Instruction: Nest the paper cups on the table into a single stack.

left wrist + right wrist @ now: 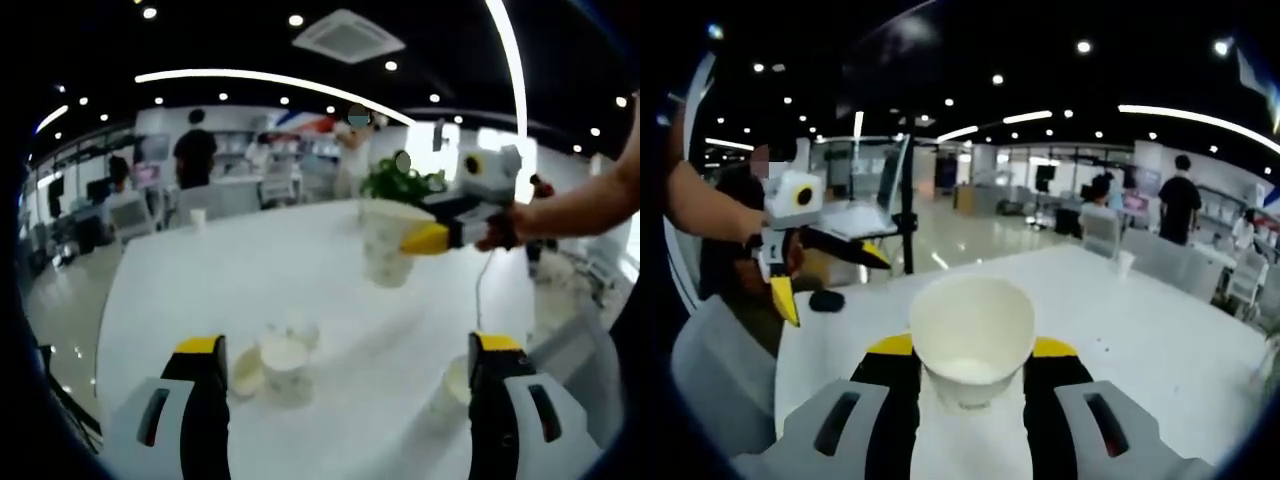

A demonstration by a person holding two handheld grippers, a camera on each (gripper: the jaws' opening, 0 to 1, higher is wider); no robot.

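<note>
My right gripper (pixel 972 352) is shut on a white paper cup (pixel 970 330) whose open mouth faces the camera. In the left gripper view that patterned cup (pixel 385 243) hangs above the white table (pixel 180 290), pinched at its rim by the right gripper (pixel 432 239), which comes in from the right. Below my open left gripper (pixel 347 350), a cluster of paper cups (pixel 283 362) stands on the table. One more cup (pixel 450 385) sits by its right jaw. The left gripper (pixel 830 277) also appears at the left of the right gripper view, jaws apart and holding nothing.
A lone small cup (pixel 198 217) stands at the table's far edge, also seen as a cup (pixel 1125 263). A green plant (pixel 400 183) is beyond the table. A grey chair (pixel 710 380) and a dark stand (pixel 906 210) are nearby. People stand at the back of the room.
</note>
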